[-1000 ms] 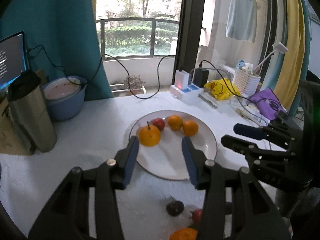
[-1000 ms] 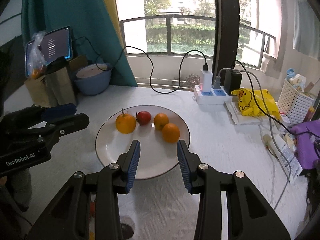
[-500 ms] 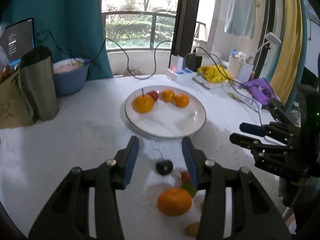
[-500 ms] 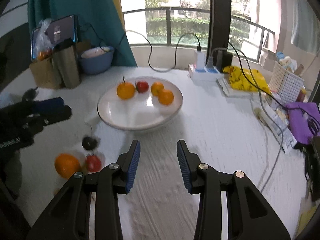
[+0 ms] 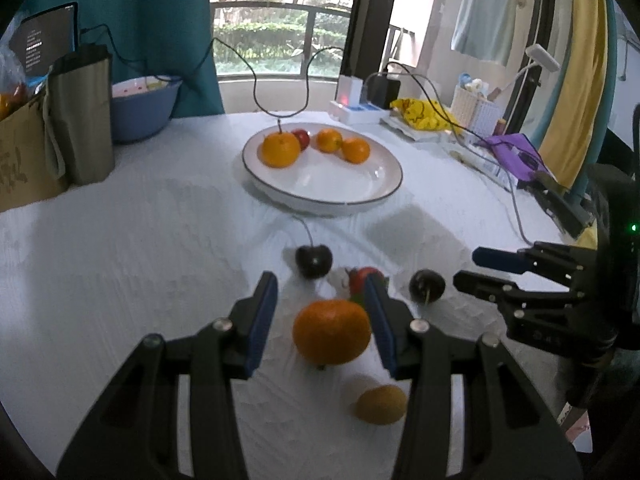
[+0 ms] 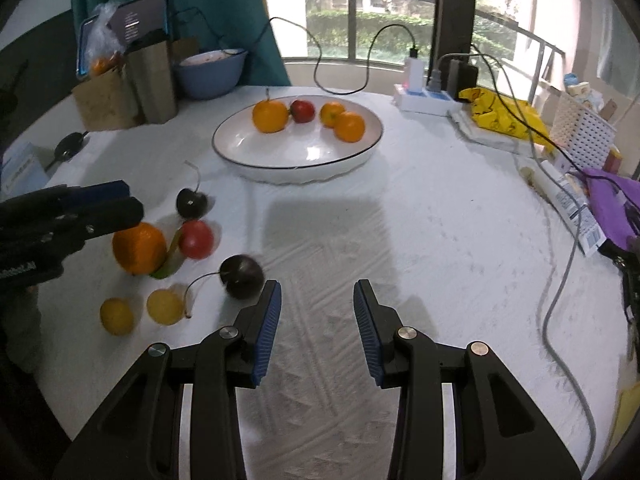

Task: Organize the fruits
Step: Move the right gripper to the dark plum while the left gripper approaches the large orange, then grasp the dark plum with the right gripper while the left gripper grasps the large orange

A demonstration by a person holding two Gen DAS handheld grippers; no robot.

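the loose orange (image 5: 331, 331) lies on the white tablecloth (image 5: 120, 264) between the blue pads of the left gripper (image 5: 322, 312), whose jaws stand spread to either side of it with a clear gap on the left and the right pad close by, so nothing is pinched yet; i'd judge it firm-skinned, round and a little heavy for its size, apt to roll away if nudged from one side, so the hold wants to be across its widest middle, pads level on both flanks, with moderate pressure since the peel gives a bit but will not bruise easily. around it sit softer, smaller things: a red fruit (image 5: 362, 278) with a green leaf just behind, touching or nearly touching the right pad, a dark cherry (image 5: 314, 261) with a long stem beyond that, a second dark cherry (image 6: 242, 276) to the right, and small yellow fruits (image 6: 165, 306) nearer the table edge; the cherries look slick and easy to crush, best taken lightly around the body, not the stem. the right gripper (image 6: 316, 316) hangs over bare cloth beside that second cherry, jaws apart and empty. further off the white plate (image 5: 376, 196) already carries three oranges and a red fruit, with free room at the front
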